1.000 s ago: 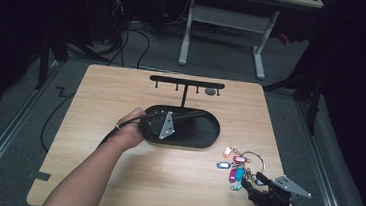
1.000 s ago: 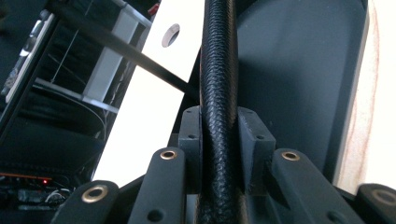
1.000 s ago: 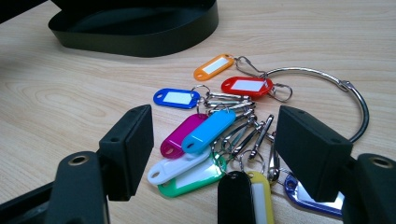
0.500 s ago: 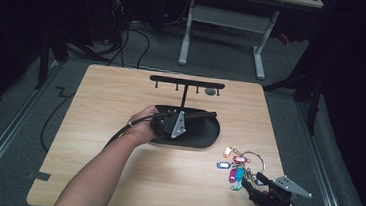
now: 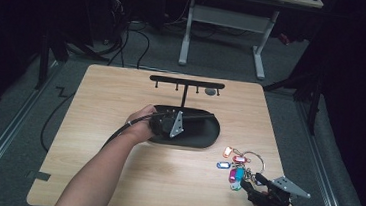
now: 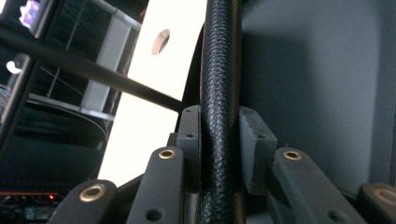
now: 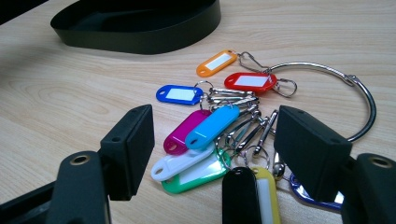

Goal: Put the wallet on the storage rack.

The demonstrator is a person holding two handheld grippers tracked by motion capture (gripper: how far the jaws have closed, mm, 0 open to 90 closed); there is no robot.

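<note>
A black key stand has an oval tray [image 5: 203,135], an upright post and a hook bar [image 5: 187,82] on top. My left gripper [image 5: 189,119] lies across the tray's left part, and its jaws are shut on the tray's textured black rim [image 6: 219,70]. In the left gripper view the gripper [image 6: 219,144] has both pads pressed to that rim. A bunch of keys with coloured tags [image 5: 238,165] lies on a large metal ring [image 7: 355,93] at the front right. My right gripper [image 5: 257,182] stands open at the bunch [image 7: 210,126], one jaw on each side, apart from it.
The wooden table [image 5: 92,140] has bare room at the left and front. A small round disc [image 5: 211,91] lies by the hook bar. Behind the table stand a white desk frame [image 5: 256,44] and cables on the floor. The table's front right corner is close to my right hand.
My left hand and its gripper have shifted a little to the right over the tray. The right gripper and the keys have kept still.
</note>
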